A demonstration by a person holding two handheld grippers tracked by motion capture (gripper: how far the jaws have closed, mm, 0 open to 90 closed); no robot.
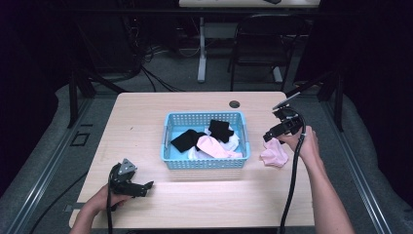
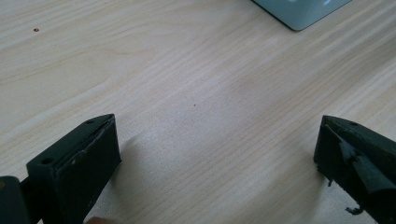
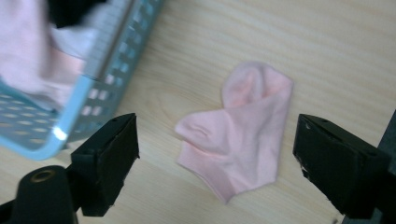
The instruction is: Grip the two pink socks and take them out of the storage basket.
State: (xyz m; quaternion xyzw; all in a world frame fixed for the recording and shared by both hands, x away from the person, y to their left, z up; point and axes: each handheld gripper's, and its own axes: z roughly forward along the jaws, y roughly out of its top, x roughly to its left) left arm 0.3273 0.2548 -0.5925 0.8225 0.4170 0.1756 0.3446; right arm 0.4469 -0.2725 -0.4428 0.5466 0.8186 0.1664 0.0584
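Bench point(image 1: 146, 112): pale wood, with a dark round grommet hole point(image 1: 234, 104) near its far edge.
Basket point(image 1: 204, 164): light-blue perforated plastic, at the middle of the bench, long sides running left to right.
Basket contents: a heap of socks, namely a black sock point(image 1: 185, 140) at the left, a second black sock point(image 1: 220, 129) toward the far right, a pink sock point(image 1: 216, 147) at the near right, and white fabric point(image 1: 195, 154) underneath.
Loose pink sock point(image 1: 274, 153): flat on the bench just right of the basket, apart from it. In the right gripper view this sock point(image 3: 240, 128) lies folded over itself, one end toward the top of that view and the other toward the bottom; toe and cuff cannot be told apart.
Right claw point(image 1: 279, 130): held in the right hand point(image 1: 304, 141) just above the far edge of the loose pink sock. Its jaws stand wide apart with the sock seen between them, touching neither jaw.
Left claw point(image 1: 142, 187): held in the left hand point(image 1: 104, 197) at the near left of the bench, pointing right. Its jaws are spread wide over bare wood, gripping nothing; a corner of the basket point(image 2: 299, 11) shows at the far right.
Background: a dark folding chair point(image 1: 260, 46) and a white table leg point(image 1: 201, 53) on the floor beyond the bench.
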